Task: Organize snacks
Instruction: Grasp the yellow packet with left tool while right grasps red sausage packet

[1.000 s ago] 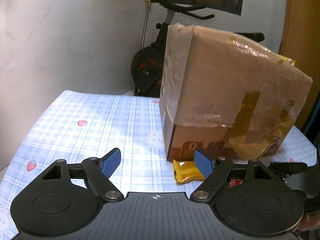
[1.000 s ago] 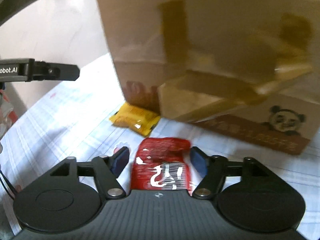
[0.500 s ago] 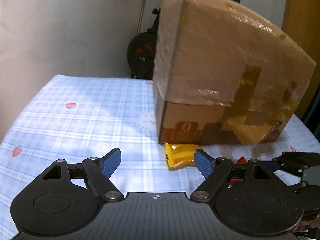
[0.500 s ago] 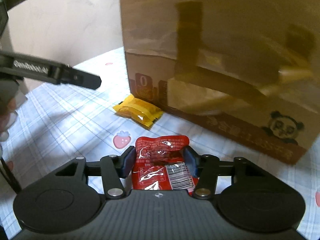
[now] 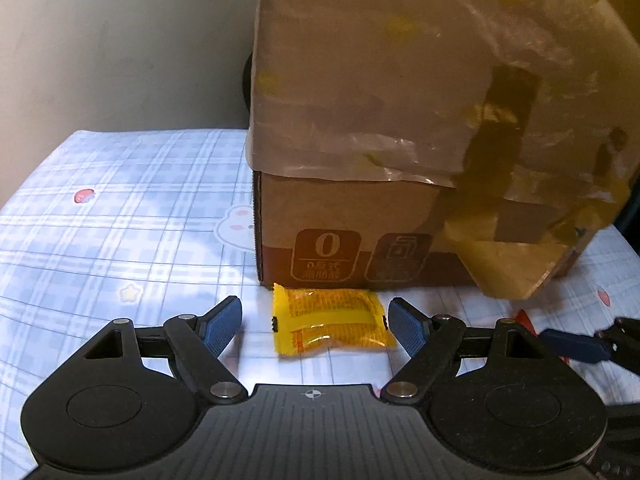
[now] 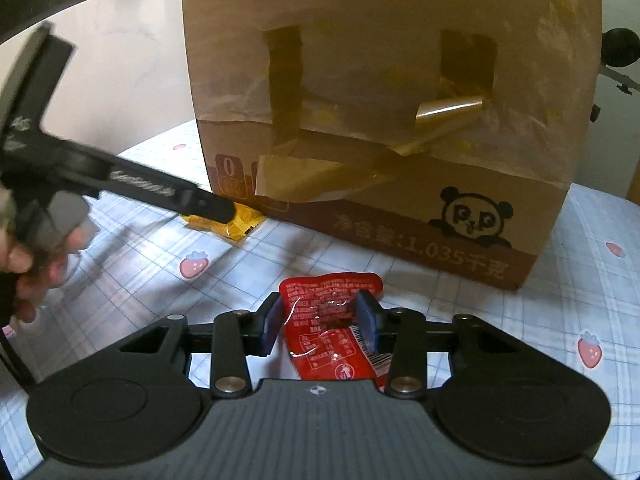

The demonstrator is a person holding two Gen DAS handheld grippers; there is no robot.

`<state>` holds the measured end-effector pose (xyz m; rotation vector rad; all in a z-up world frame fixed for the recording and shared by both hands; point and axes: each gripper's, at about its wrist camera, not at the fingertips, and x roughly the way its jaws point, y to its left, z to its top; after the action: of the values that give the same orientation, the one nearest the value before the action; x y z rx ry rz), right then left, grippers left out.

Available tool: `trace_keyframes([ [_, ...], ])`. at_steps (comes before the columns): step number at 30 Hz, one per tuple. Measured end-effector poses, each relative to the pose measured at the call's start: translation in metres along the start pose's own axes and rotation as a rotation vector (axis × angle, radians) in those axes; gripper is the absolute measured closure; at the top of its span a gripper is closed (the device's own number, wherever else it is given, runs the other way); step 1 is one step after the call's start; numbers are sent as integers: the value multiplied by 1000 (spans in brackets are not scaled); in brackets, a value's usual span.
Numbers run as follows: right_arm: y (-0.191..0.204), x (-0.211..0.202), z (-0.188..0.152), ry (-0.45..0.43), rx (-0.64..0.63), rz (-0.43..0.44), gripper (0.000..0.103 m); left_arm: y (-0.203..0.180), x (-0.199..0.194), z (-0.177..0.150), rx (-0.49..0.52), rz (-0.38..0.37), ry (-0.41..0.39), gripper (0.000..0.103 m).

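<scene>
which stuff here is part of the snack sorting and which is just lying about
Part of the job:
- yellow snack packet, between the open left gripper fingers
- red snack packet, pinched by the closing right gripper
- cardboard box

Just there:
- plaid tablecloth
</scene>
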<state>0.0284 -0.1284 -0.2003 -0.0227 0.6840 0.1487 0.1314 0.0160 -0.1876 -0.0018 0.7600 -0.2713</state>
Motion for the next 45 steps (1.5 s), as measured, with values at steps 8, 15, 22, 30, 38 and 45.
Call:
trace_keyframes([
  [8,1,3,-3,-3,9,2,59,-9,2,-7,28,21,-17,50],
  [15,3,4,-3,-4,4,-3,59,-8,-25,-31,-1,-18,-12,53],
  [22,2,4,-3,-5,7,-1,59,-4,-47,-58,-35,-22,-25,53],
  [30,2,4,-3,-5,-2,-7,59,-5,-48,-68,-46,-9,-54,53],
  [38,5,6,-4,1,-27,-18,57,-9,-49,-66,-40,-5,-59,53],
  [45,9,8,-5,-10,-67,-57,57,-7,-51,-67,-32,-6,-65,52],
])
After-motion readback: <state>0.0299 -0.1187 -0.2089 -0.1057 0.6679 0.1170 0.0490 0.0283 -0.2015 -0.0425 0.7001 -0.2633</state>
